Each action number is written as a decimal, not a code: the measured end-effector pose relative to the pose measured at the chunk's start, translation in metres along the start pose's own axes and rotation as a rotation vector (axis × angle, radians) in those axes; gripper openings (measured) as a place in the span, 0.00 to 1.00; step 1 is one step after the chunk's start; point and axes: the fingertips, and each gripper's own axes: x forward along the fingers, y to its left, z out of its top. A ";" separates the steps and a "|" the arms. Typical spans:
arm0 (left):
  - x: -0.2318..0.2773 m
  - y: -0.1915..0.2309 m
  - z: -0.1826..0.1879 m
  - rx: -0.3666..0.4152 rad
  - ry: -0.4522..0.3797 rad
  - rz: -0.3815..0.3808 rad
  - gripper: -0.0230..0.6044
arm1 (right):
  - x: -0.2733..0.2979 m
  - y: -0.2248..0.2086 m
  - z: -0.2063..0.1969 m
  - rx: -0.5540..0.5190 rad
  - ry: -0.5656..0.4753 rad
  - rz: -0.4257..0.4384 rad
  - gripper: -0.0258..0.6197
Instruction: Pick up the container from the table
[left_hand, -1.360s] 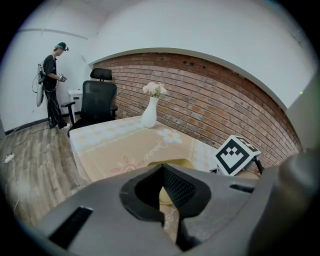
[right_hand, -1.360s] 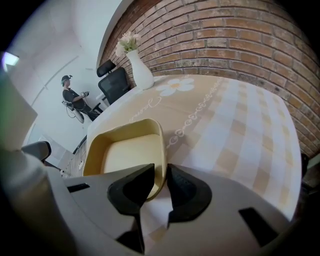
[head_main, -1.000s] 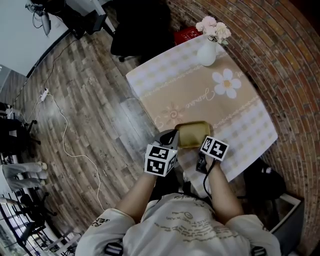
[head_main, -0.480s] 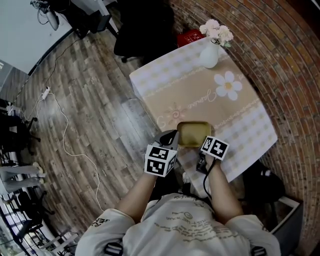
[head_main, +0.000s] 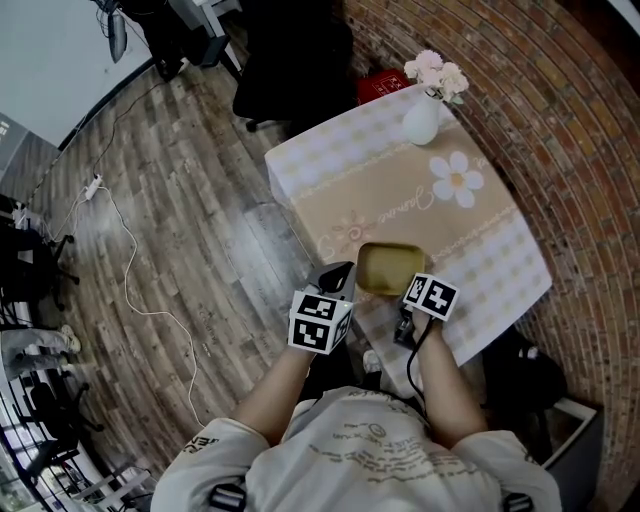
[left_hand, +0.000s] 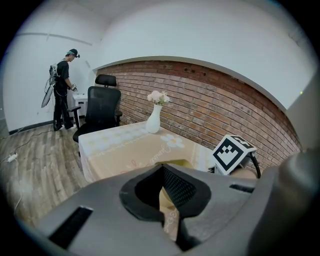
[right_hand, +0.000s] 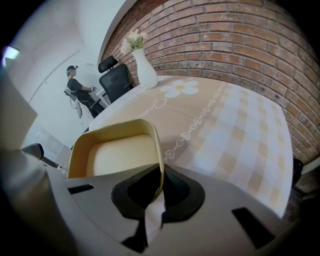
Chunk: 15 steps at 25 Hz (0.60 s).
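A shallow yellow container (head_main: 389, 267) is at the near edge of the table (head_main: 480, 235), which has a beige and white checked cloth. My right gripper (head_main: 408, 291) comes at it from the near right, and its marker cube hides the fingertips in the head view. In the right gripper view the container (right_hand: 117, 152) fills the left, and its thin right wall runs down between the jaws of my right gripper (right_hand: 157, 192), which is shut on it. My left gripper (head_main: 338, 273) hangs just left of the container, off its left rim. In its own view the left gripper (left_hand: 163, 202) is shut on nothing.
A white vase of pink flowers (head_main: 423, 115) stands at the table's far edge, with a red box (head_main: 378, 82) behind it. A brick wall (head_main: 570, 130) lines the right side. A black office chair (head_main: 290, 50) stands beyond the table. A person (left_hand: 62, 87) stands far off.
The head view has shifted a little, so the table and vase sit slightly lower and further right in frame. Both grippers and the container keep their places relative to each other.
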 end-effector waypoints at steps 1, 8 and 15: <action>0.000 0.000 0.001 0.000 -0.002 -0.001 0.04 | -0.001 0.000 0.001 0.001 -0.001 -0.001 0.05; -0.003 -0.007 0.009 0.014 -0.016 -0.017 0.04 | -0.018 -0.011 0.008 0.034 -0.015 -0.013 0.05; -0.002 -0.016 0.017 0.039 -0.024 -0.043 0.04 | -0.041 -0.027 0.016 0.106 -0.025 -0.014 0.05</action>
